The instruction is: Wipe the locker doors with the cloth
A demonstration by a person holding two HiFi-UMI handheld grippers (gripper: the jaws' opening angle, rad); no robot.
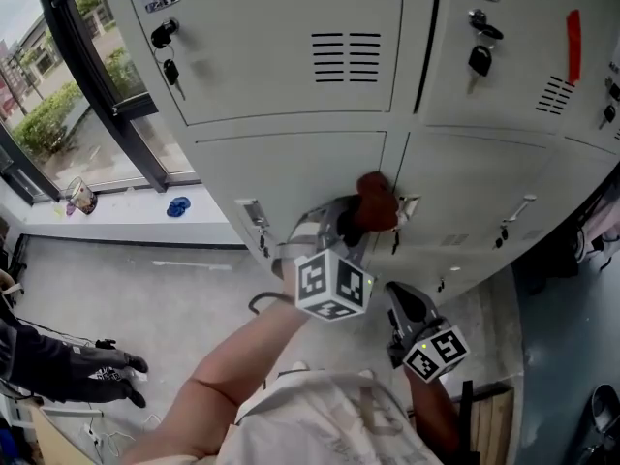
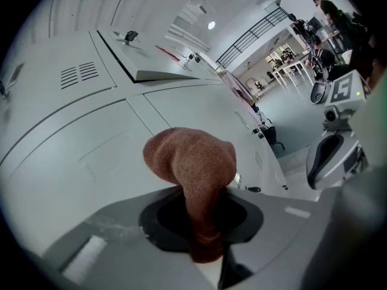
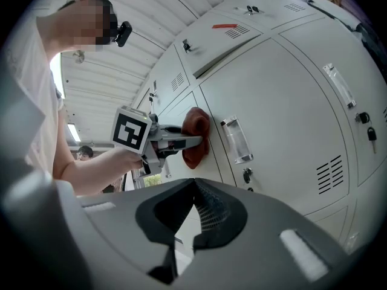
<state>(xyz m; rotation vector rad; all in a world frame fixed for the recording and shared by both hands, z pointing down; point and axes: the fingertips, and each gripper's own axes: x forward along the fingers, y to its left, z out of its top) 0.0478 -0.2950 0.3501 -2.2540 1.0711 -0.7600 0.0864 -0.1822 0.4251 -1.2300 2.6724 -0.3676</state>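
Your left gripper [image 1: 360,217] pinches the brown cloth [image 2: 193,162], pressed against a locker door [image 1: 291,174] at head-view centre. Only its own view shows your right gripper [image 3: 193,183] closed and empty.

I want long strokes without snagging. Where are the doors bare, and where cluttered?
Bare: the upper door between its keys and vent slots; the lower door between the cloth and the farther handle. Cluttered: the near handle and lock beside the cloth.
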